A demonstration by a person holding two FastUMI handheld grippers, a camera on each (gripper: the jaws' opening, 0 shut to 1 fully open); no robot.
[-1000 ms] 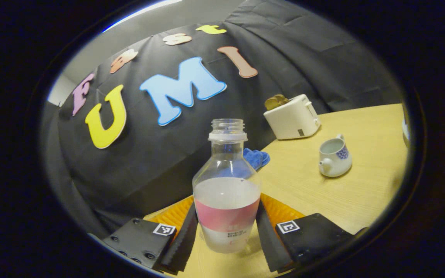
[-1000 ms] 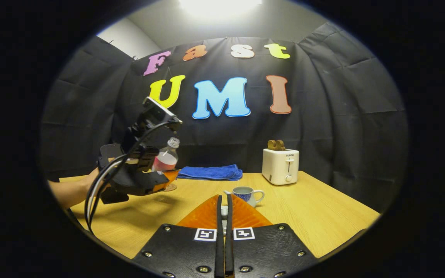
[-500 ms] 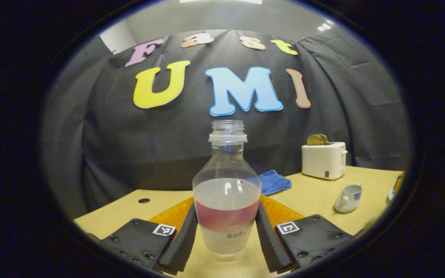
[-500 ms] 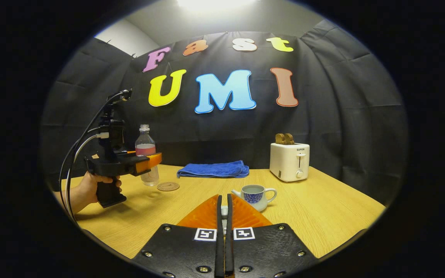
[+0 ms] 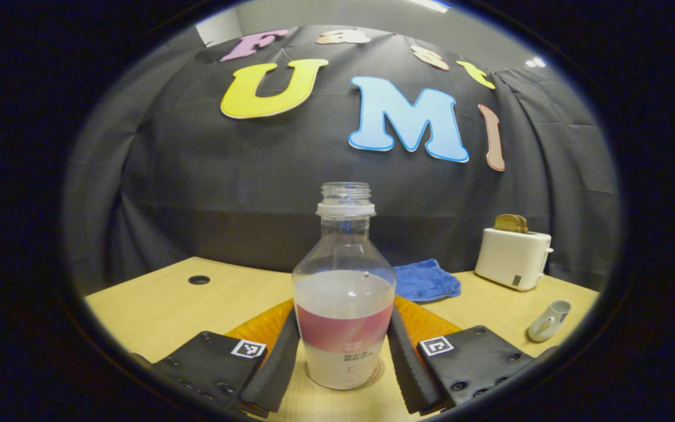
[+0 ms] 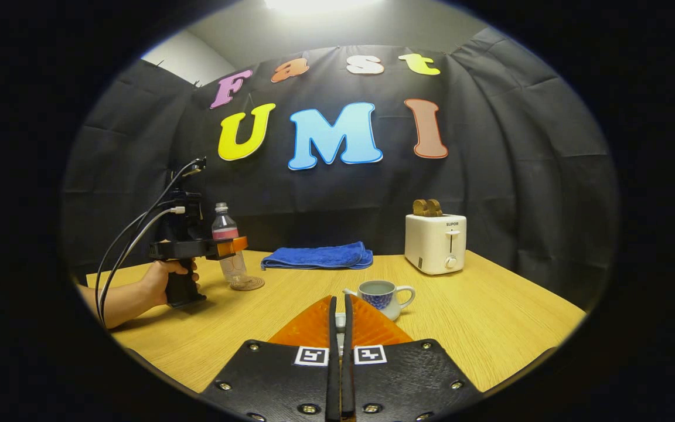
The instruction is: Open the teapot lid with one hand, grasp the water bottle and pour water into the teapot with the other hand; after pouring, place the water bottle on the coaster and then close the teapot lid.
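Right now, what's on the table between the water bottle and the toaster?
In the right gripper view, a folded blue towel lies by the wall between the water bottle and the toaster. The rest of that stretch is bare table.

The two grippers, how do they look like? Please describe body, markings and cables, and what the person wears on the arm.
The left gripper has a black body with orange finger bases and a square black-and-white marker on each side. In the right gripper view it has a black pistol handle, with cables looping back from it. The right gripper looks alike: black plates with screws, two markers. The forearm shows no sleeve.
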